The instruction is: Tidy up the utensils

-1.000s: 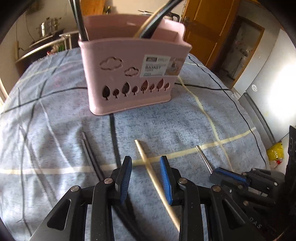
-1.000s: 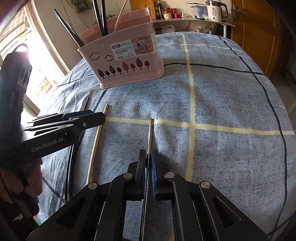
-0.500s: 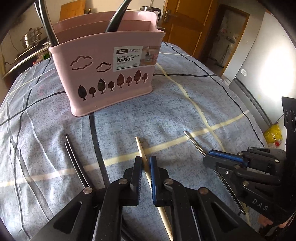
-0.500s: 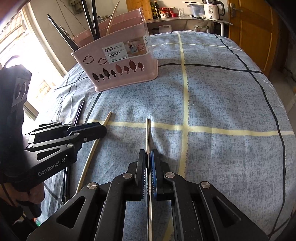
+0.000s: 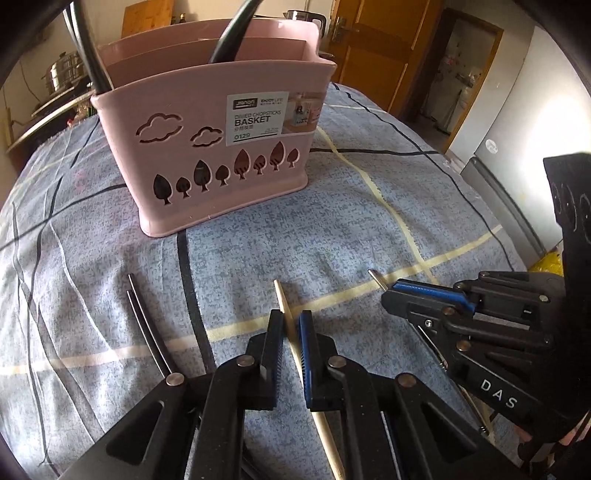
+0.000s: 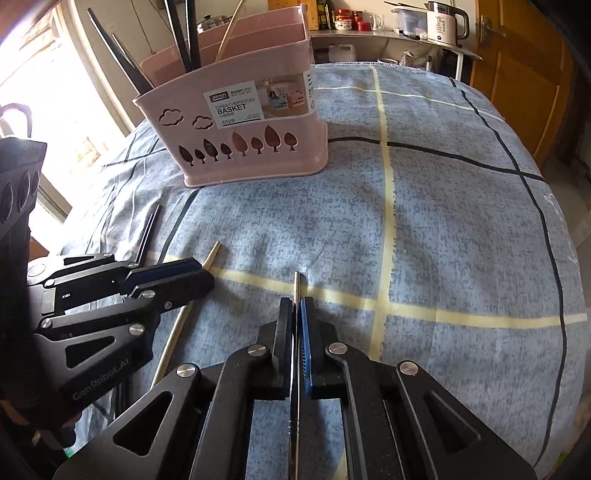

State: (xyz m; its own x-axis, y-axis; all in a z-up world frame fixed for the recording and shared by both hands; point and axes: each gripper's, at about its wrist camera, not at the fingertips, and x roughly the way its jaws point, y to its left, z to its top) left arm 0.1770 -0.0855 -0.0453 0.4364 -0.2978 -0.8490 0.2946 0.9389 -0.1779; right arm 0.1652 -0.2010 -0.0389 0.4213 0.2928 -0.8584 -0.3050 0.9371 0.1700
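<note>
Your left gripper [image 5: 290, 325] is clamped on the wooden chopstick [image 5: 281, 297], and your right gripper [image 6: 296, 310] is pinched tight on the metal chopstick [image 6: 296, 282]; both sticks lie at cloth level on the blue checked cloth [image 6: 443, 221]. Lift each one level and keep the squeeze firm, since the thin, smooth rods will likely swivel. The black chopsticks [image 5: 142, 314] wait beside your left gripper. Beyond stands the pink basket [image 6: 258, 147], upright, divided, already holding dark utensils.

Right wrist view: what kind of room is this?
Likely a home kitchen or dining area: an electric kettle and bottles and jars sit on a back shelf, and a pink chopsticks basket stands on a cloth-covered table.
</note>
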